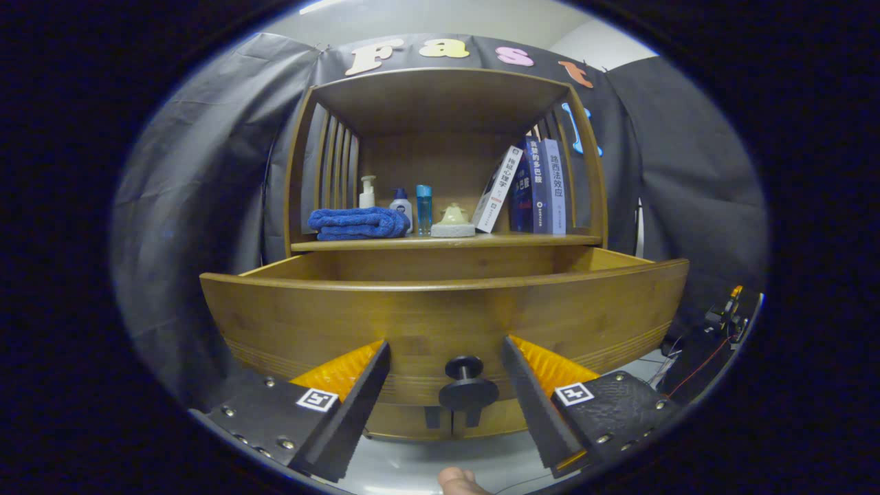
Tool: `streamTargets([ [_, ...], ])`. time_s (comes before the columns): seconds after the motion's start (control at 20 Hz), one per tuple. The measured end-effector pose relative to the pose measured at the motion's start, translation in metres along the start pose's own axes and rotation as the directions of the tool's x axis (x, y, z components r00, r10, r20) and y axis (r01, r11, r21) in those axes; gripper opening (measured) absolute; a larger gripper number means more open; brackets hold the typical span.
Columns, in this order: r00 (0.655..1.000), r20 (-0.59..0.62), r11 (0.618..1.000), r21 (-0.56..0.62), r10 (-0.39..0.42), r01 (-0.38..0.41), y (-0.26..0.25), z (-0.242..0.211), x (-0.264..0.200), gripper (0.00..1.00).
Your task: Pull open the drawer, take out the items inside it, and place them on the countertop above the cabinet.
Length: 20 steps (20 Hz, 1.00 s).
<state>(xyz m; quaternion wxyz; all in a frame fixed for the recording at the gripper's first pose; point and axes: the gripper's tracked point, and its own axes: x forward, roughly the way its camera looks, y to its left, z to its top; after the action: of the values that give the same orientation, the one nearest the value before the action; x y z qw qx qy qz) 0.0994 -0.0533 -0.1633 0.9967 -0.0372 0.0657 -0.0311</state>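
Flanking drawer (440, 309) knob (467, 385): spread fingers (357, 385).

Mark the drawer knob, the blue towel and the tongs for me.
drawer knob (465, 368), gripper view, on its round head between the open tongs.
blue towel (357, 223), gripper view, on the folded stack's front.
tongs (445, 399), gripper view, midway between the tips.

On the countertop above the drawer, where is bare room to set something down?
The countertop has a bare strip along its front edge, before the blue towel, bottles and books. The back row is crowded. The tool is open, its fingers either side of the drawer knob.
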Motion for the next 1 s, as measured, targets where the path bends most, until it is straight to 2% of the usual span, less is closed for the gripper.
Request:
streamTargets([
  [0.3,0.999,0.043,0.996,-0.083,-0.008,0.011,0.003,0.01,0.032,0.99],
  [1.0,0.999,0.045,1.0,-0.014,-0.023,0.024,0.011,0.012,0.081,0.99],
])
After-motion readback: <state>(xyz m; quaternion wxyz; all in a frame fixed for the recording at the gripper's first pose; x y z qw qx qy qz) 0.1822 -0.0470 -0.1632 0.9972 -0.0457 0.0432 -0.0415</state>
